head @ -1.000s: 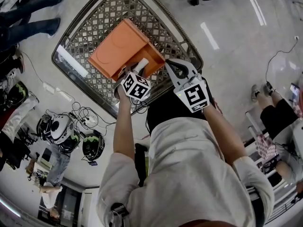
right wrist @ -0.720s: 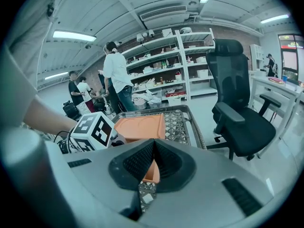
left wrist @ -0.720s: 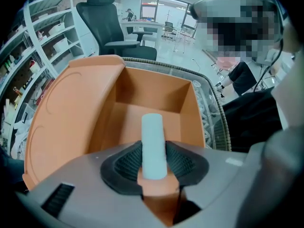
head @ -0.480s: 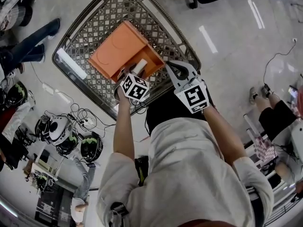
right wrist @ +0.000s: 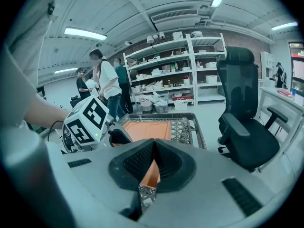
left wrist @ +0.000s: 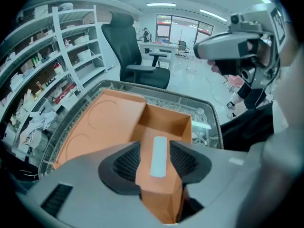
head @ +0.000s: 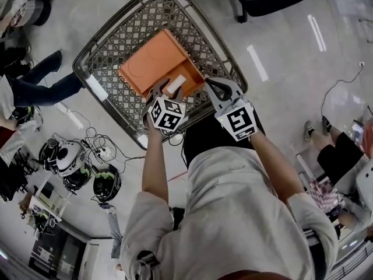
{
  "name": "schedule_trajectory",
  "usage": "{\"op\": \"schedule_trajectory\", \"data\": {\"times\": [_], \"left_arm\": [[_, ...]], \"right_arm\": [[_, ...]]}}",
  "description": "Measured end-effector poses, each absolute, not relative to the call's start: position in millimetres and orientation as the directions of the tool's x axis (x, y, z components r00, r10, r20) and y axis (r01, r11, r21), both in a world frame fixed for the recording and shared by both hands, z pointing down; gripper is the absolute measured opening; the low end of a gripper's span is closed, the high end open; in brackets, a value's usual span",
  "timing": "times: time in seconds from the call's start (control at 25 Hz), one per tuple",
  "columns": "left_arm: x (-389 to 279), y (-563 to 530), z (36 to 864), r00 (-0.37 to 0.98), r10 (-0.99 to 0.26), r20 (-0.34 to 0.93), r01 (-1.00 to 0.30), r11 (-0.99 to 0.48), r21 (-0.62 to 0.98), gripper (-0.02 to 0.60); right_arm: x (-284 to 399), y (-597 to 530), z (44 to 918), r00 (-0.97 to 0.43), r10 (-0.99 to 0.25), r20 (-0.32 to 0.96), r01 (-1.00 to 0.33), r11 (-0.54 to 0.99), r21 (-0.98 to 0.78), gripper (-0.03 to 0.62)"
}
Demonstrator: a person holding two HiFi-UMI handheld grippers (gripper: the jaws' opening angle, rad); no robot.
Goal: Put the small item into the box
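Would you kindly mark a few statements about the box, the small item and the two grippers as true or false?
1. The white item lies in the orange box. True.
2. The left gripper is clamped on the white item. False: its jaws have just been opening and stand apart, with the item lying between them and neither pad pressing on it.
3. The orange box sits in a lattice basket. True.
4. The right gripper has its jaws wide apart. False: they are together at the tips.
5. The office chair beside the basket is white. False: it is black.
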State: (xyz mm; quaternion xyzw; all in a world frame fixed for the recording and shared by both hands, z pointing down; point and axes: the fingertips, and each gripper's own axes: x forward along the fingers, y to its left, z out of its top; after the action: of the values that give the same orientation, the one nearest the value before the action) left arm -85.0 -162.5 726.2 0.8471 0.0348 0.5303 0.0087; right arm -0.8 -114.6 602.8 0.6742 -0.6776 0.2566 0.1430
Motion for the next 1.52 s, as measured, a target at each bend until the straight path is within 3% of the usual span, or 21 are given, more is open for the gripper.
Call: {"op": "schedule_trajectory", "data": {"times": [0.12,0.28,0.44,0.64,0.84,1.16,1.52], "left_arm": [[-84.6,-163.3,701.1,0.499,0.024,0.866,0.002,-1.000,0.027,0.187],[-94.5,-165.2,668.9,0.575,-0.054,0.816,-0.080,-0.997,-0.010,0.073],[-103.2,-171.5,642.2,0.636,-0.114,0.763,-0.174,-0.985,-0.002,0.011],[-111.8,-175.6,619.6,0.672,-0.192,0.716,-0.300,-0.954,0.025,0.008],[-119.8,-181.4,589.6,0.719,-0.286,0.634,-0.491,-0.854,0.172,0.008],[-135.6,-183.2,532.7,0.686,-0.519,0.509,-0.651,-0.751,0.111,0.006],[-145.8,-172.1,475.7,0.600,-0.702,0.383,-0.772,-0.633,0.048,0.006]], "right_arm": [[-7.8,-117.6,593.3,-0.073,-0.846,0.529,-0.990,-0.004,-0.144,0.003],[-23.2,-123.2,580.9,-0.104,-0.853,0.511,-0.990,0.040,-0.135,0.003],[-38.3,-134.6,572.2,-0.145,-0.849,0.508,-0.987,0.088,-0.135,0.003],[-51.6,-147.1,567.7,-0.205,-0.841,0.501,-0.978,0.161,-0.130,0.003],[-57.2,-152.9,559.2,-0.241,-0.839,0.488,-0.971,0.207,-0.122,0.003],[-66.0,-159.6,526.1,-0.313,-0.849,0.426,-0.948,0.308,-0.082,0.003],[-67.4,-153.1,477.0,-0.408,-0.851,0.332,-0.909,0.412,-0.061,0.003]]}}
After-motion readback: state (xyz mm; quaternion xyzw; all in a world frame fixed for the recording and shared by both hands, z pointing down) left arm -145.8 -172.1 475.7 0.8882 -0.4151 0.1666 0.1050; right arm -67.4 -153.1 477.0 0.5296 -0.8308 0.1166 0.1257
